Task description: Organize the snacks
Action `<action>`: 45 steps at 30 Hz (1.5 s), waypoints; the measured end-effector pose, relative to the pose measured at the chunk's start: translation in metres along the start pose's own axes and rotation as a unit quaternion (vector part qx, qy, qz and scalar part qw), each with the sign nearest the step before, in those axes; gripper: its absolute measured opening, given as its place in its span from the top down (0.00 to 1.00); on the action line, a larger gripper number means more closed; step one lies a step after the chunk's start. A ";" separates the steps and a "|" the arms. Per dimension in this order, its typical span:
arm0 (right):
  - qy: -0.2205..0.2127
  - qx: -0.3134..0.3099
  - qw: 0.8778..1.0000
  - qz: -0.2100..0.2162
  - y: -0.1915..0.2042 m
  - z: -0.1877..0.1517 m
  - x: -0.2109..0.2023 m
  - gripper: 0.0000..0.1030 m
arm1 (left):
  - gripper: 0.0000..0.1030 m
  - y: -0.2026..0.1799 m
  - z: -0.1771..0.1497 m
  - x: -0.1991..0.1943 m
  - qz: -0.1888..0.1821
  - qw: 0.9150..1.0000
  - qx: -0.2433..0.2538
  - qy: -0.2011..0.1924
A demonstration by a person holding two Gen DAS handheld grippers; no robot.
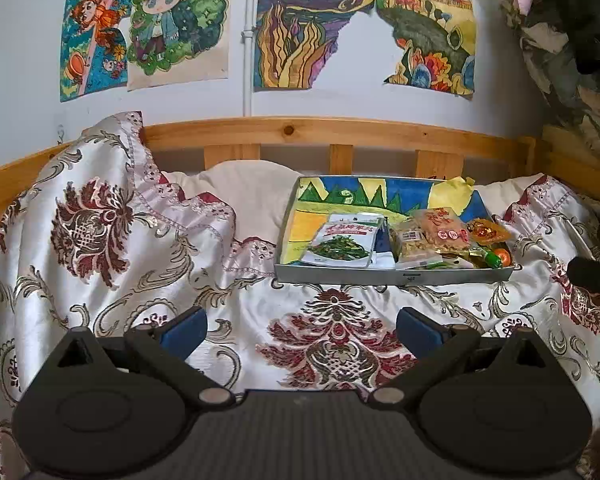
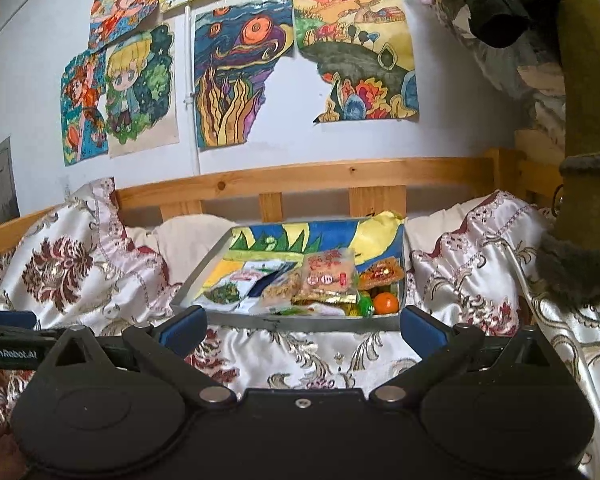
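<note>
1. Left gripper (image 1: 302, 330): jaws spread wide, nothing between them, held over the patterned bedspread (image 1: 148, 304), short of the tray.
2. Right gripper (image 2: 303, 330): jaws likewise wide apart and empty, just in front of the tray's near wall.
3. Metal tray (image 1: 396, 275) rests on the bedspread before the wooden bed rail (image 1: 300, 130).
4. Snack packets (image 1: 440, 232) are piled at the tray's right; a white packet (image 1: 342, 242) lies left of them; an orange (image 2: 385, 303) sits in the near right corner.
</note>
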State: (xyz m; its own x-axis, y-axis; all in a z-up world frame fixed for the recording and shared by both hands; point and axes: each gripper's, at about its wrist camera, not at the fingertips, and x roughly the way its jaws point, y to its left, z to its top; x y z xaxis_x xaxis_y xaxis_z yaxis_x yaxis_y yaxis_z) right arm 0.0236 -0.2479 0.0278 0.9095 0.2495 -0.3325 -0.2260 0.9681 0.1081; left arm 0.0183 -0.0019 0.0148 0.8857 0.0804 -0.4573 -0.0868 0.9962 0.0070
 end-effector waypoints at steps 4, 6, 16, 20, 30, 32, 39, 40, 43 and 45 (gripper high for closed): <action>0.010 -0.004 1.000 -0.005 0.007 -0.006 0.001 0.01 | 0.00 0.009 -0.007 -0.005 0.000 1.000 -0.003 -0.012; 0.013 0.004 1.000 -0.005 0.009 -0.009 0.001 0.01 | 0.00 0.013 -0.008 -0.008 -0.005 1.000 -0.007 -0.020; 0.035 -0.005 0.999 0.003 0.026 -0.026 0.005 0.01 | 0.00 0.024 -0.013 -0.009 -0.018 0.999 -0.035 -0.019; 0.033 -0.014 0.999 -0.002 0.030 -0.027 0.004 0.01 | 0.00 0.028 -0.017 -0.010 -0.018 0.999 -0.046 -0.017; 0.045 -0.013 0.999 -0.011 0.028 -0.029 0.013 0.01 | 0.00 0.016 -0.022 0.005 -0.029 0.999 -0.032 0.019; 0.047 -0.010 0.999 -0.012 0.027 -0.029 0.014 0.01 | 0.00 0.015 -0.023 0.005 -0.030 0.999 -0.029 0.020; 0.043 -0.013 0.999 -0.012 0.027 -0.030 0.012 0.01 | 0.00 0.013 -0.024 0.006 -0.029 0.999 -0.024 0.030; 0.043 -0.014 0.999 -0.013 0.028 -0.030 0.012 0.01 | 0.00 0.013 -0.024 0.006 -0.030 0.999 -0.026 0.029; 0.043 -0.017 0.999 -0.014 0.028 -0.030 0.012 0.01 | 0.00 0.015 -0.024 0.006 -0.033 0.998 -0.031 0.031; 0.043 -0.017 0.999 -0.014 0.029 -0.030 0.012 0.01 | 0.00 0.015 -0.024 0.007 -0.036 0.998 -0.033 0.033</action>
State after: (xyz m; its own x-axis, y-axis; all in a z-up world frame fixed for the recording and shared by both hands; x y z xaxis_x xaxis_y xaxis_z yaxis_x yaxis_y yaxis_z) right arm 0.0172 -0.2167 -0.0014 0.8823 0.2226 -0.4146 -0.2150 0.9744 0.0658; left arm 0.0118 0.0129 -0.0096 0.8593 0.0042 -0.5114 -0.0562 0.9947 -0.0864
